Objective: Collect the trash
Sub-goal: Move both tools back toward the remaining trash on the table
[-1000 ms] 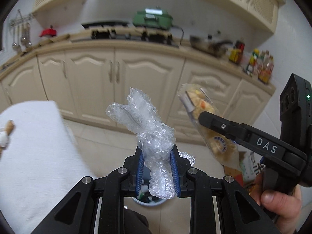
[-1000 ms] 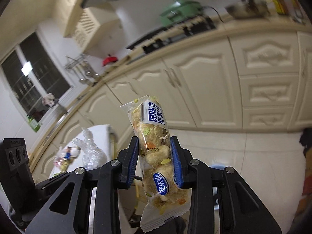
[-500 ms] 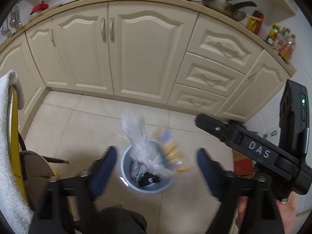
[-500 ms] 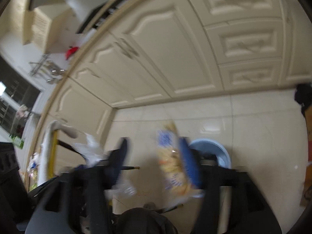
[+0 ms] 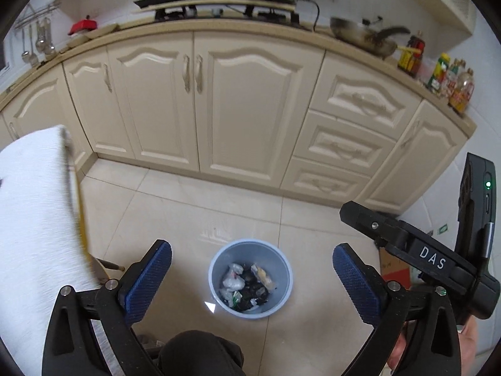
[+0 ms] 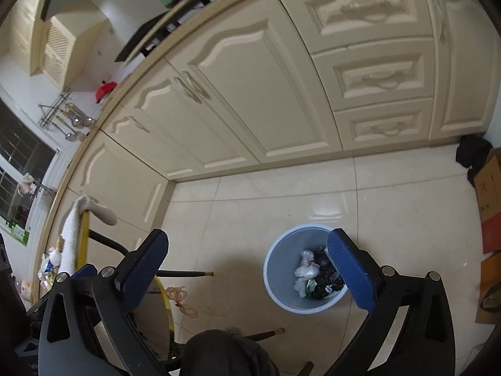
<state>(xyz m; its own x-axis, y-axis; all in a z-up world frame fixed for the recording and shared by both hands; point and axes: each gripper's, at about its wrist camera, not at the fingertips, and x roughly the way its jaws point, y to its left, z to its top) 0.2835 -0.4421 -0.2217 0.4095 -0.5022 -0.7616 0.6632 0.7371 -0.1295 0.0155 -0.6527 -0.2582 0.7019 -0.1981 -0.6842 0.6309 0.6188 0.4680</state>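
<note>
Both tongs hang above the blue trash bin (image 5: 250,277) on the tiled floor: the left tongs (image 5: 252,269) and the right tongs (image 6: 245,258) are both opening wide, with nothing between their blue pads. The bin already holds a snack wrapper (image 5: 263,276) and a clear plastic bag (image 5: 233,279) among dark scraps. More litter seems to lie on the cloth-covered bench (image 6: 70,235), so I judge some collecting is left.

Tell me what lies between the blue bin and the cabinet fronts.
Nothing: in both wrist views only bare cream floor tile runs from the blue bin to the cabinet fronts.
</note>
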